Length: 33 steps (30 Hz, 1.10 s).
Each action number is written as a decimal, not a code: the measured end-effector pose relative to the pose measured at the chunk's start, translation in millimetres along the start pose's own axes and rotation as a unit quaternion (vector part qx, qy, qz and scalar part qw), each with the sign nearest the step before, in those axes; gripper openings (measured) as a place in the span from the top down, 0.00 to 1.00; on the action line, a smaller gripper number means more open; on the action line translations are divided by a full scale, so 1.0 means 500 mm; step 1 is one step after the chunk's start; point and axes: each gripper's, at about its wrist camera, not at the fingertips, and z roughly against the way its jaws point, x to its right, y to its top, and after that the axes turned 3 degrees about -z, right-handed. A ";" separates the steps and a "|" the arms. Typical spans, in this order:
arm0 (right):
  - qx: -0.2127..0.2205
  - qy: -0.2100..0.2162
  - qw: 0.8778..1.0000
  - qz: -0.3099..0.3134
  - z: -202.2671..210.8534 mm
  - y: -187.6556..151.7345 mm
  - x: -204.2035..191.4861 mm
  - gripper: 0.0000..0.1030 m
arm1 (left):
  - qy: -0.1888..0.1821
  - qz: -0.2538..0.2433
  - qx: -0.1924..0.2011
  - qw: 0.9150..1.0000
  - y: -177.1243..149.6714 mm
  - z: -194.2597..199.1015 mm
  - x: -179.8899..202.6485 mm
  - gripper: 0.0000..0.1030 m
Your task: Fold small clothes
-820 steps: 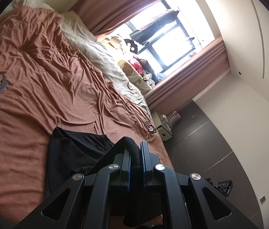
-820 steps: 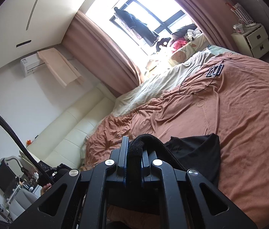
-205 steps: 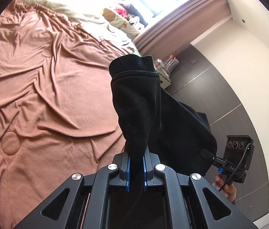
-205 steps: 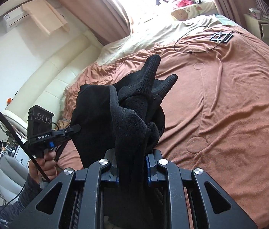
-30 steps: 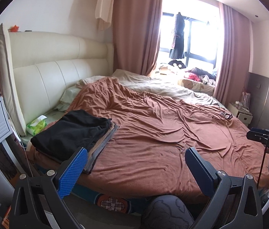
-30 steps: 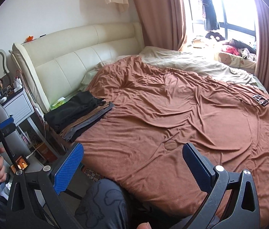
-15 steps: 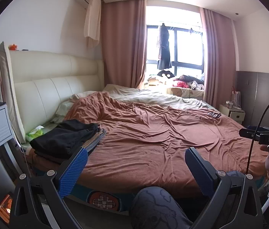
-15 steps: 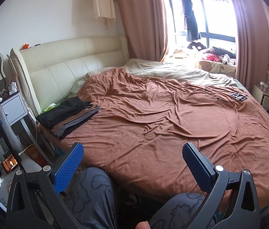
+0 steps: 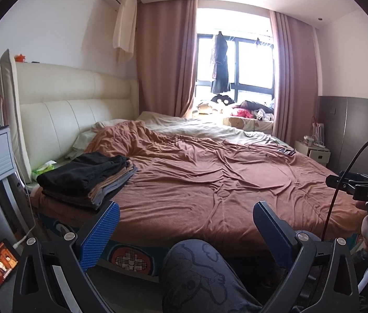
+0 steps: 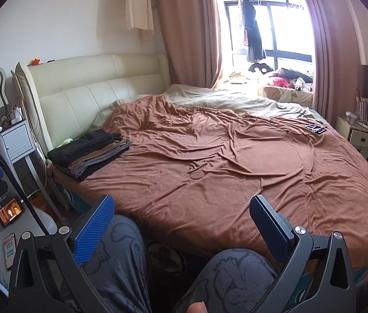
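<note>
- Change: a second ago both views looked down on the bed point(image 9: 210, 182); now they sit lower and level, farther back from it.
- Left gripper point(image 9: 186, 224): wide apart, empty.
- Right gripper point(image 10: 181, 216): wide apart, empty.
- Stack point(image 9: 87, 180): folded clothes, black on top, at the bed's headboard-side near corner.
- Meaning: no loose garment on the bed; folding looks finished.
- Containers: none seen.

Left gripper point(image 9: 186, 228): black angular frame, silver screws, blue ribbed pads point(image 9: 100, 234) on wide-set jaws. Right gripper point(image 10: 181, 221): same build. Black cable point(image 10: 14, 182) at left of right-wrist frame. Grey cartoon-print trousers point(image 10: 121, 260) along bottom of frame.
</note>
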 end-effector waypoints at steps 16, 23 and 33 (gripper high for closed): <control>-0.009 -0.013 1.000 -0.017 -0.018 -0.023 0.017 0.00 | -0.001 0.000 0.003 1.000 -0.002 -0.018 0.018 0.00; -0.009 -0.014 1.000 -0.021 -0.026 -0.021 0.022 0.00 | -0.003 0.005 -0.002 1.000 -0.002 -0.028 0.015 0.00; -0.013 -0.008 0.999 -0.031 -0.026 -0.024 0.034 0.00 | -0.002 0.007 -0.007 1.000 0.003 -0.032 0.019 0.00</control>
